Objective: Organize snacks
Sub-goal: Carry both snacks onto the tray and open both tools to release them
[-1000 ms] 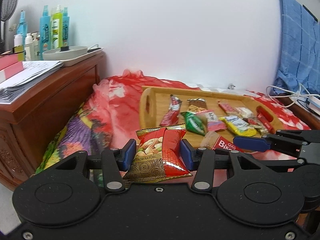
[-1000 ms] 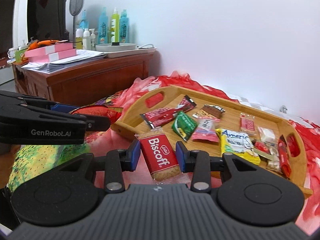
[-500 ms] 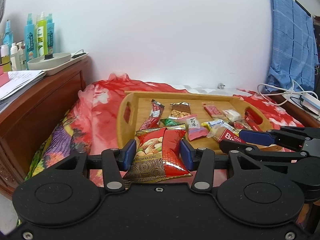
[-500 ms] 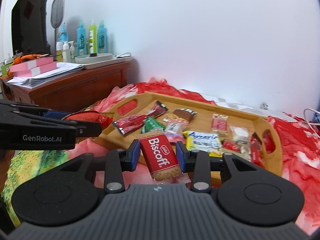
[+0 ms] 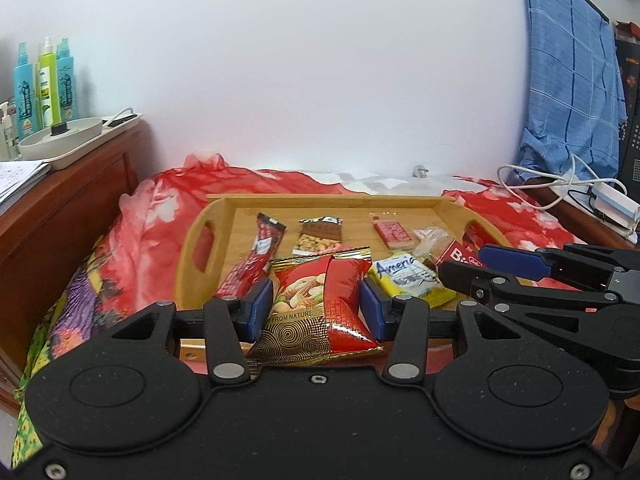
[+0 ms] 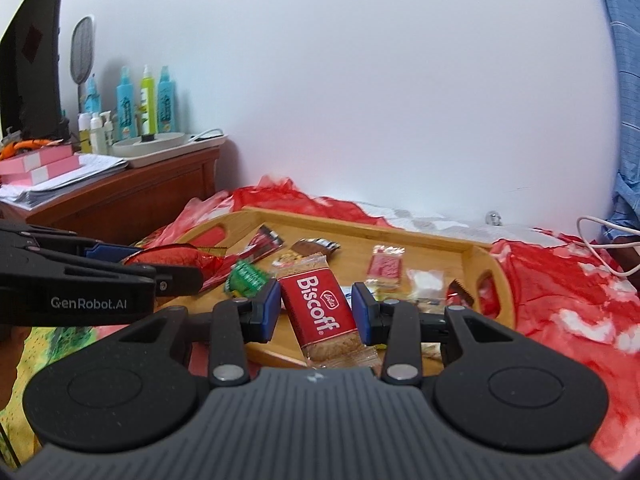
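My left gripper (image 5: 317,310) is shut on a red and gold nut packet (image 5: 320,300), held over the near edge of a wooden tray (image 5: 320,202). My right gripper (image 6: 315,312) is shut on a red Biscoff biscuit packet (image 6: 320,312), held over the tray's (image 6: 468,248) near side. Several snacks lie in the tray: a red stick pack (image 5: 264,240), a brown nut bar (image 5: 320,238), a pink packet (image 5: 394,234), a yellow packet (image 5: 408,278). The right gripper shows at the right of the left wrist view (image 5: 464,266), and the left gripper at the left of the right wrist view (image 6: 176,272).
The tray sits on a bed with a red floral cover (image 6: 560,288). A wooden cabinet (image 6: 132,196) with bottles (image 6: 146,104), a white dish and papers stands at the left. A white cable and power strip (image 5: 612,204) lie at the right under a hanging blue cloth (image 5: 572,80).
Both grippers, still holding their packets, have moved forward and rightward toward the tray; the tray now sits more centred and closer in both views.
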The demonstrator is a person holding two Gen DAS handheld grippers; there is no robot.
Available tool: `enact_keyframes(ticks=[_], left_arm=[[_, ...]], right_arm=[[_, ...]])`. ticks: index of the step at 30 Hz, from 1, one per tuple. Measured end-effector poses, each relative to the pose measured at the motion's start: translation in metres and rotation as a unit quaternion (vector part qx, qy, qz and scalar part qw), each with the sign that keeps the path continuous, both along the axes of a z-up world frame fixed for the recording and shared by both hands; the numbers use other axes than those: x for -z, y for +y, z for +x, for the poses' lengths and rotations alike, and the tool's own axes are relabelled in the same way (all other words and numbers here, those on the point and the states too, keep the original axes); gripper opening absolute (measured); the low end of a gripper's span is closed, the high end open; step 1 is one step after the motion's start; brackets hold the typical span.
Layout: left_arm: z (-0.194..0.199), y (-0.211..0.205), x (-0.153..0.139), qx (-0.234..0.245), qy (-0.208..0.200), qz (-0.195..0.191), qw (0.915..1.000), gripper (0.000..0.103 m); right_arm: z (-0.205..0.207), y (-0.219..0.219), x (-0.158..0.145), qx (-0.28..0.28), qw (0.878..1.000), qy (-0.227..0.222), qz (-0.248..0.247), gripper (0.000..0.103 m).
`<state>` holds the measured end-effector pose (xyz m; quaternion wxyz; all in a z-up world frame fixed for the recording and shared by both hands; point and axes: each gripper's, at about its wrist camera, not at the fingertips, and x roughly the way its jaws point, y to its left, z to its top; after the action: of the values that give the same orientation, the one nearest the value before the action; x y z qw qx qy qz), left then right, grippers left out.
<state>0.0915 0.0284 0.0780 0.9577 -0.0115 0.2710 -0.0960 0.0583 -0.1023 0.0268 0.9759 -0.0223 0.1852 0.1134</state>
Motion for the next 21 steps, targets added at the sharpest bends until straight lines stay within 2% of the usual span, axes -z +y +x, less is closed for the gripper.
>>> enact_keyframes(ticks=[8,21], left_arm=[[0.026,-0.012,-0.005,-0.009,0.015,-0.016,0.9997,0.045],[0.063,-0.043,-0.011,-0.017,0.012,-0.004,0.9998,0.045]], right_arm=[[0.013,-0.021,-0.003,0.025,0.999,-0.007,0.019,0.044],[0.044,-0.057,-0.001,0.072,0.995,-0.009,0.063,0.044]])
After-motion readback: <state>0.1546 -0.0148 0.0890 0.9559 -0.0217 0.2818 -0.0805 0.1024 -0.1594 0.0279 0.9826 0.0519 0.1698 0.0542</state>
